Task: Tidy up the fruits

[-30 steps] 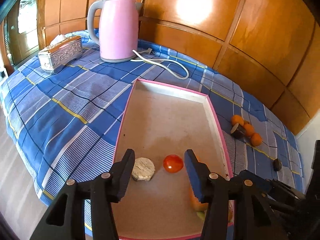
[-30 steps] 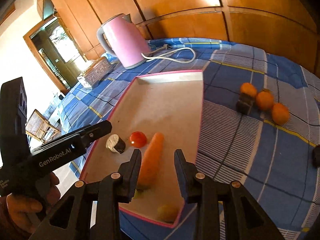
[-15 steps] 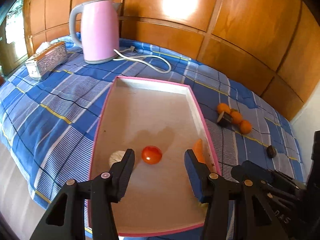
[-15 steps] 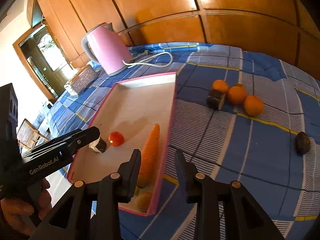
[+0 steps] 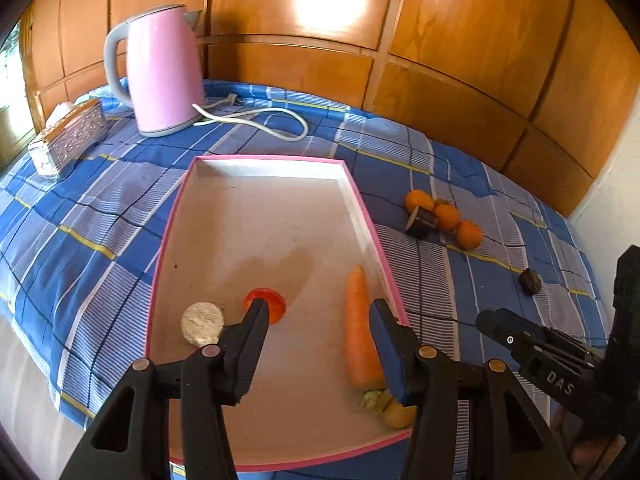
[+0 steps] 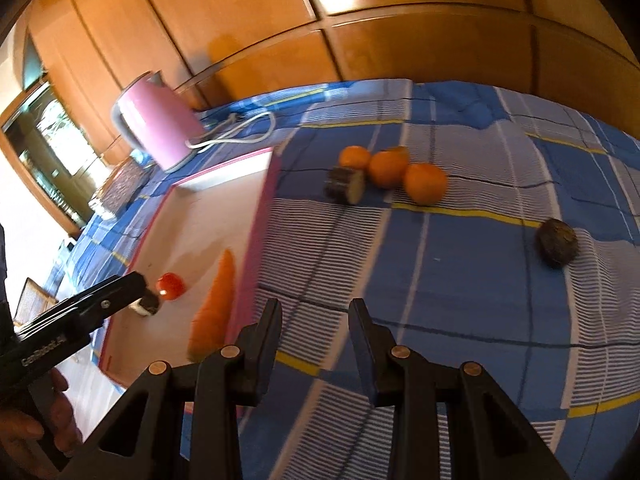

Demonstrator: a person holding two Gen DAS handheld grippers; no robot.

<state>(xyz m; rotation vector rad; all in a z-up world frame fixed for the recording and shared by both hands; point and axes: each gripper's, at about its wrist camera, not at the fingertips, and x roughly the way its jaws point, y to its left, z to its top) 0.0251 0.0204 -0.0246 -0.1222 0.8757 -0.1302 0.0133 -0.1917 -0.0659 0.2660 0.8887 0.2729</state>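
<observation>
- Three oranges (image 6: 425, 183) lie on the cloth (image 6: 460, 264) right of the tray (image 5: 362, 216), touching one another in a short row; a dark cut chunk (image 6: 346, 185) sits just beside the leftmost, and a dark round fruit (image 6: 557, 242) lies well apart to the right.
- Right gripper (image 6: 316, 320) hangs over the cloth just outside the tray's right rim, fingers spread with nothing between them, pointing roughly toward the oranges.
- Left gripper (image 5: 318, 320) hovers over the tray's near end, also spread and empty; a tomato (image 5: 266, 306) is partly hidden behind its left finger, a carrot (image 5: 360, 332) lies along the right wall, and a pale cut slice (image 5: 202, 323) sits at the left.
- Oranges are probably light and firm, with a dimpled skin that grips well (they will roll if nudged on the soft cloth).
- Best hold, I judge: across the widest middle, fingers either side, coming down from above.
- Rightmost orange looks easiest, since its far side is free of neighbours.
- Dark fruit seems wrinkled and maybe softer; squeeze gently.
</observation>
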